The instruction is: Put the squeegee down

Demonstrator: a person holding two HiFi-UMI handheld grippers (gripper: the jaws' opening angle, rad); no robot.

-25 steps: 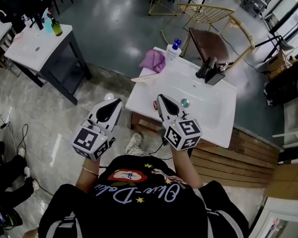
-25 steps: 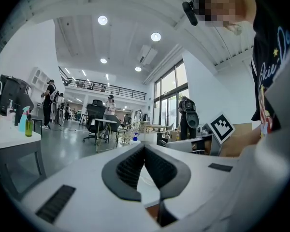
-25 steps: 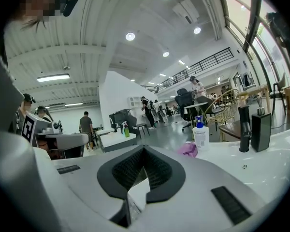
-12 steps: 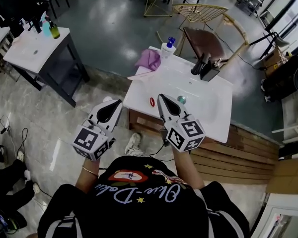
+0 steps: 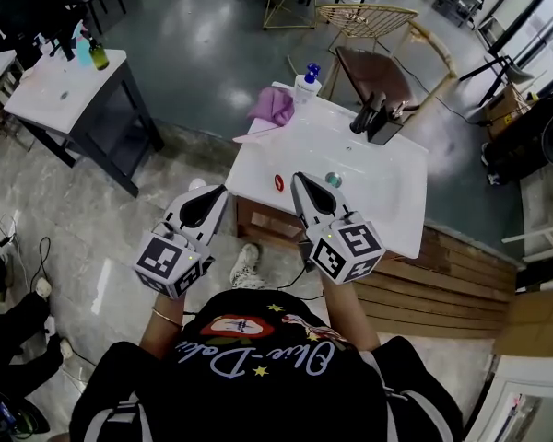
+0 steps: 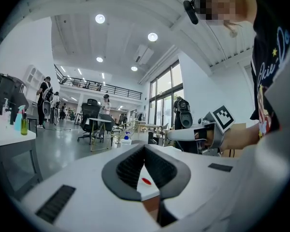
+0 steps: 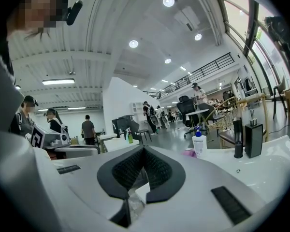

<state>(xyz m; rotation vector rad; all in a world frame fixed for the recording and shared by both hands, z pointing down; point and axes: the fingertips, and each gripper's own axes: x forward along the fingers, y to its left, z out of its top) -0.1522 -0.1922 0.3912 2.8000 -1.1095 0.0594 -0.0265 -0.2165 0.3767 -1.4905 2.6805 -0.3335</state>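
Since the left tongs (image 5: 218, 191) and right tongs (image 5: 298, 180) are pressed together empty and have drawn back from the tabletop (image 5: 373, 205), the squeegee (image 5: 258, 136), lying at its left edge beside the purple cloth (image 5: 275, 106), looks already put down.

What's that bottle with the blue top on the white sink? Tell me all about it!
The spray bottle has a white, plastic-looking body and a blue trigger head on top. It stands upright on the far left corner of the white sink top, right beside a crumpled pink cloth. Whether the two touch I cannot tell. Nothing holds the bottle; it just stands there on its own base.
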